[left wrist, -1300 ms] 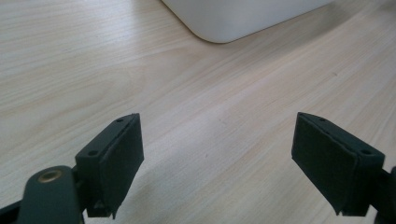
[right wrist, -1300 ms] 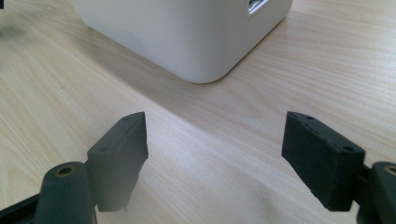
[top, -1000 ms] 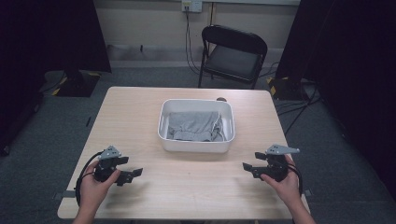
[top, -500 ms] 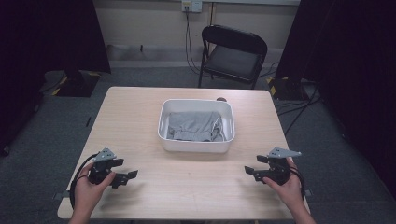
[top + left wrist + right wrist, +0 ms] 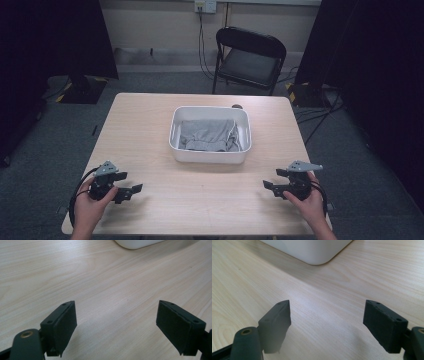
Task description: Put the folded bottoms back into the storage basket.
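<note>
A white tub (image 5: pixel 210 150) stands in the middle of the light wooden table (image 5: pixel 150 120), with a crumpled grey cloth (image 5: pixel 207 135) lying inside it. My left gripper (image 5: pixel 127 183) hovers near the front left corner, held in a hand, jaws wide apart with nothing between them. In the left gripper view the left gripper (image 5: pixel 117 325) looks across bare wood toward the tub's corner (image 5: pixel 137 243). My right gripper (image 5: pixel 273 179) is at the front right, also open and empty. The right gripper (image 5: pixel 327 322) points at the tub's rounded corner (image 5: pixel 312 250). Both are well short of the tub.
A black folding chair (image 5: pixel 250 60) stands beyond the table's far edge, with cables on the floor around it. A small dark object (image 5: pixel 236 106) lies just behind the tub. Dark curtains hang on both sides.
Both hands have drawn back slightly toward the near edge of the table. The jaws stand as wide as before.
</note>
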`<state>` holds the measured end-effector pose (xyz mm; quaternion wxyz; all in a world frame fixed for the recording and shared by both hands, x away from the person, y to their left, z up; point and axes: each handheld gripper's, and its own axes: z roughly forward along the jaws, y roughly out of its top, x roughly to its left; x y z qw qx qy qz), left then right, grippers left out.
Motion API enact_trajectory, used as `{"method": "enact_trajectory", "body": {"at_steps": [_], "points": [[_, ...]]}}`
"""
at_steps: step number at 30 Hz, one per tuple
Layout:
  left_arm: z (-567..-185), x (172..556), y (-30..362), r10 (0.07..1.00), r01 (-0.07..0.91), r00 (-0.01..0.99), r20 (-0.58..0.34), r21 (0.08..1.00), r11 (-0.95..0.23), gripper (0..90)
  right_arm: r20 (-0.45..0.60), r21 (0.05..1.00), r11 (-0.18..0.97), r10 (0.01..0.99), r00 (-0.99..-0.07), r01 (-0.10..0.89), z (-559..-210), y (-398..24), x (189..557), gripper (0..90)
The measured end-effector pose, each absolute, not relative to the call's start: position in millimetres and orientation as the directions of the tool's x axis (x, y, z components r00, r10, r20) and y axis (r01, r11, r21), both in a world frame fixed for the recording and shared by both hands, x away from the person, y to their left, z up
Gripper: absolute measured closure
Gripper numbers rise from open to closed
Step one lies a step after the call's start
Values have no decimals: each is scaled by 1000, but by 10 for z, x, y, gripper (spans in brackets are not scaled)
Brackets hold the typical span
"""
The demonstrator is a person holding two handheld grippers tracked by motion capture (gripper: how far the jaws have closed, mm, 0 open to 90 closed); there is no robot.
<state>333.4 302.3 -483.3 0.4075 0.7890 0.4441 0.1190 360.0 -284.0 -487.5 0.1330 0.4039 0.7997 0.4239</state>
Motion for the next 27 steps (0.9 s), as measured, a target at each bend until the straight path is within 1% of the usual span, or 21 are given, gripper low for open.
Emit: {"method": "enact_trajectory", "body": {"at_steps": [17,20,27], "points": [[-4898,3250,3102,796,598,588,-146,741,-306,166,104,769,342,767,-633,541,-4955,-2937,3548,217],[-4901,3232,3129,797,597,584,-155,747,-292,166,101,768,344,768,-632,540,-4954,-2947,3543,217],[-4932,3206,3180,805,598,580,-127,738,-314,167,78,758,371,765,-639,537,-4987,-2940,3526,213]]}}
